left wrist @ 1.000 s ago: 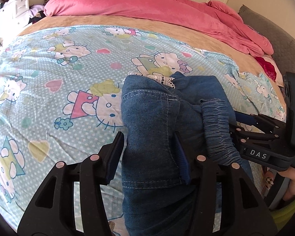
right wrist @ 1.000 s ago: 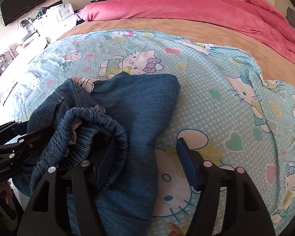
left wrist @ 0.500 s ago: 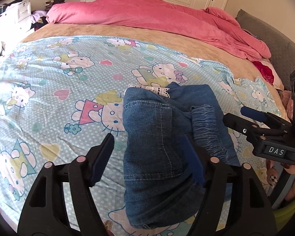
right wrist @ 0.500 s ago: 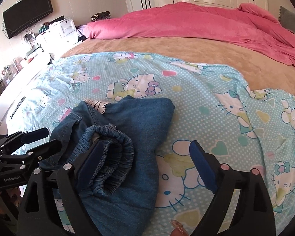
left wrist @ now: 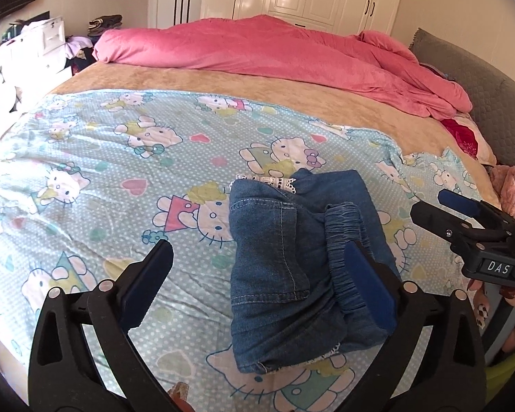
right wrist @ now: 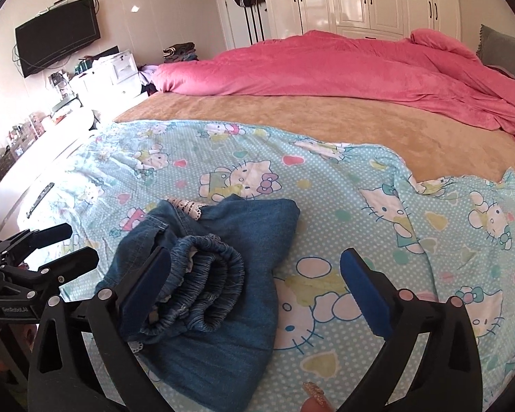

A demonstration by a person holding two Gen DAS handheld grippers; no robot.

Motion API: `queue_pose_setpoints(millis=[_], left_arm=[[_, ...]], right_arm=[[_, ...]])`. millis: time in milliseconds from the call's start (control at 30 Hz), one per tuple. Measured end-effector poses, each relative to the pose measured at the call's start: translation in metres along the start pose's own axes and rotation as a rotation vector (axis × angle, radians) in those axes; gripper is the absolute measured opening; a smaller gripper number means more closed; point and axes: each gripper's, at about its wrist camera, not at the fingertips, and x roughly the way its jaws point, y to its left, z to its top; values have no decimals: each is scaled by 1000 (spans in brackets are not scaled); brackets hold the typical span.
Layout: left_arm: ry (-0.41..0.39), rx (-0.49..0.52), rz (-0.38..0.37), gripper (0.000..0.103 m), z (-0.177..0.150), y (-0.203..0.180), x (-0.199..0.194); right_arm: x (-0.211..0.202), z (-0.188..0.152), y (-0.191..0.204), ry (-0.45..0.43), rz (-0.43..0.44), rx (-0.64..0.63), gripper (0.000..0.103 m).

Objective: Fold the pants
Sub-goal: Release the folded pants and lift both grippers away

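left wrist view: my left gripper [left wrist: 257, 281] and right gripper [right wrist: 254, 288] gape wide, empty, over folded pants [left wrist: 292, 261] on the bedsheet [left wrist: 120, 171].

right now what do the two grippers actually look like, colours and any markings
Both are black plastic frames with cut-out openings, blue pads on the fingers and pale round rivets. The left gripper carries a small label, illegible here, seen from the right wrist view. The right gripper has a white "DAS" label, seen from the left wrist view.

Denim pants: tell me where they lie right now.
The folded denim pants lie on the Hello Kitty sheet near the bed's front edge, right of centre in the left wrist view, below both open grippers and well short of the pink duvet.
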Motion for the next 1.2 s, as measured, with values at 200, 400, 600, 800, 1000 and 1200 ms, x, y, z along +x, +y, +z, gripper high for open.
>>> queue_pose_setpoints(millis=[200, 400, 600, 800, 1000, 1200], left_arm=[[-36, 12, 13, 94, -3, -3, -23], [-79, 2, 23, 94, -11, -1, -51], [-109, 0, 41, 94, -23, 1, -75], [-125, -6, 45, 94, -39, 1, -92], [-130, -1, 47, 94, -56, 0, -106], [-117, 2, 40, 94, -70, 1, -111]], right_arm=[[-25, -3, 3, -47, 2, 13, 98], [-54, -9, 11, -91, 3, 8, 98], [-83, -19, 21, -126, 7, -1, 98], [-103, -33, 32, -142, -7, -25, 99], [-115, -52, 34, -135, -21, -14, 99], [-119, -69, 37, -111, -41, -20, 98]])
